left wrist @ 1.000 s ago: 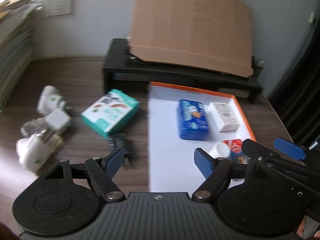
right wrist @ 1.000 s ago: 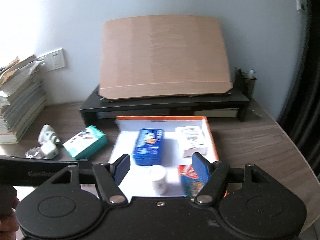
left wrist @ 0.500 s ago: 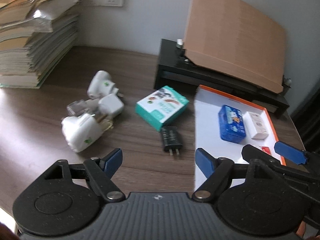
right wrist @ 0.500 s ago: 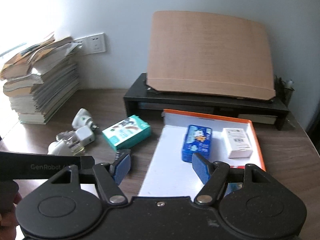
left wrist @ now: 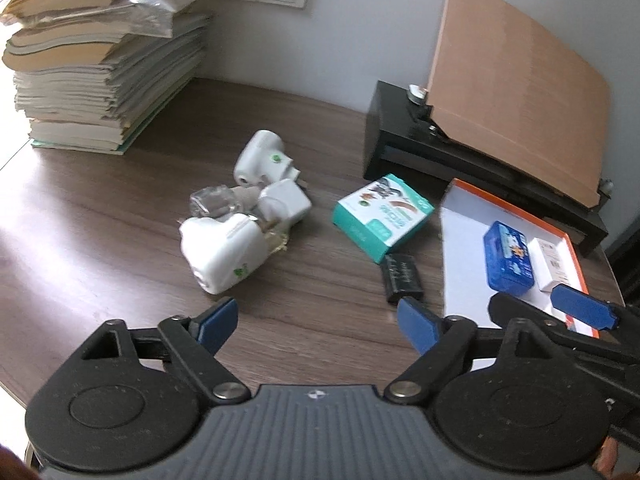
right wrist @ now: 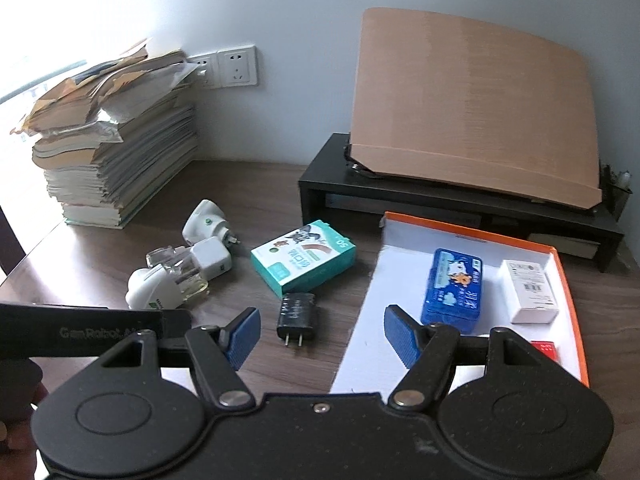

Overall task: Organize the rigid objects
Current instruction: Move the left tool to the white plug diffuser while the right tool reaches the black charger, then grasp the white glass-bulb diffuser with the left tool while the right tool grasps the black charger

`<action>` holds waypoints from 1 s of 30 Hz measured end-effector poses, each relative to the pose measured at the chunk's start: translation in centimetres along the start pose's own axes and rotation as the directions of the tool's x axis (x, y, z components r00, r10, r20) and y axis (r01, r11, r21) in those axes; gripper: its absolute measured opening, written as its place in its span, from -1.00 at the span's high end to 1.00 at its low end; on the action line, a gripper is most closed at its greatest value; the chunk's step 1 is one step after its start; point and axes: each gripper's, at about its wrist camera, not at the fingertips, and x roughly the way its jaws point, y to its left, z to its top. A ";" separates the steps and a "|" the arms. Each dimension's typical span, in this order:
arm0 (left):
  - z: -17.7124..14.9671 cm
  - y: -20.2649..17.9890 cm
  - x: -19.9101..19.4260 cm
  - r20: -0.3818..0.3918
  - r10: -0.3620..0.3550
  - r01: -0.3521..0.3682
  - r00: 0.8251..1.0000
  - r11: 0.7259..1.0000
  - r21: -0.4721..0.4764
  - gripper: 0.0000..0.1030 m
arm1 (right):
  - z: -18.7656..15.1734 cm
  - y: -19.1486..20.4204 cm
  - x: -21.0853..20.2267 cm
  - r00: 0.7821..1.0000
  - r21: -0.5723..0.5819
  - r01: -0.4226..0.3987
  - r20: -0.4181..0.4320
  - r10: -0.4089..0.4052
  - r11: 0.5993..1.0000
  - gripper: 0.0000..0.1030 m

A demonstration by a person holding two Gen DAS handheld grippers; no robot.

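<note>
Lying flat, a matte black charger (right wrist: 295, 313), prongs forward

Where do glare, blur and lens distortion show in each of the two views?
Left wrist view: window glare whitens the desk at the left edge; the white plugs look softly blurred; the desk edge bows. Right wrist view: bright haze washes out the upper left beside the paper stack; the cardboard sheet bulges.

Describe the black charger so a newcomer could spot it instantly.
Find the orange-rimmed tray on the wooden desk. Just left of it, nearer than the teal box, lies the black charger: the only black item there, its two metal prongs pointing toward the camera.
</note>
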 end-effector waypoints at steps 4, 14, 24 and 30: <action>0.1 1.6 0.7 0.003 0.045 -0.045 0.999 0.999 -0.013 -0.86 | 0.3 0.0 0.6 1.000 0.003 -0.008 -0.006 0.008 1.000 -0.58; 1.1 6.0 4.6 0.011 0.104 -0.104 0.994 0.994 -0.039 -1.00 | 0.5 -1.2 2.5 0.999 0.037 0.015 -0.040 -0.013 0.999 -0.58; 2.7 6.6 9.4 0.005 0.098 -0.098 0.995 0.994 0.048 -1.00 | -0.1 -2.8 4.1 0.993 0.085 0.076 -0.094 -0.068 0.993 -0.58; 2.7 6.2 10.5 0.044 0.056 -0.060 0.997 0.995 0.083 -0.85 | -0.4 -2.7 4.9 0.989 0.080 0.091 -0.124 -0.081 0.993 -0.58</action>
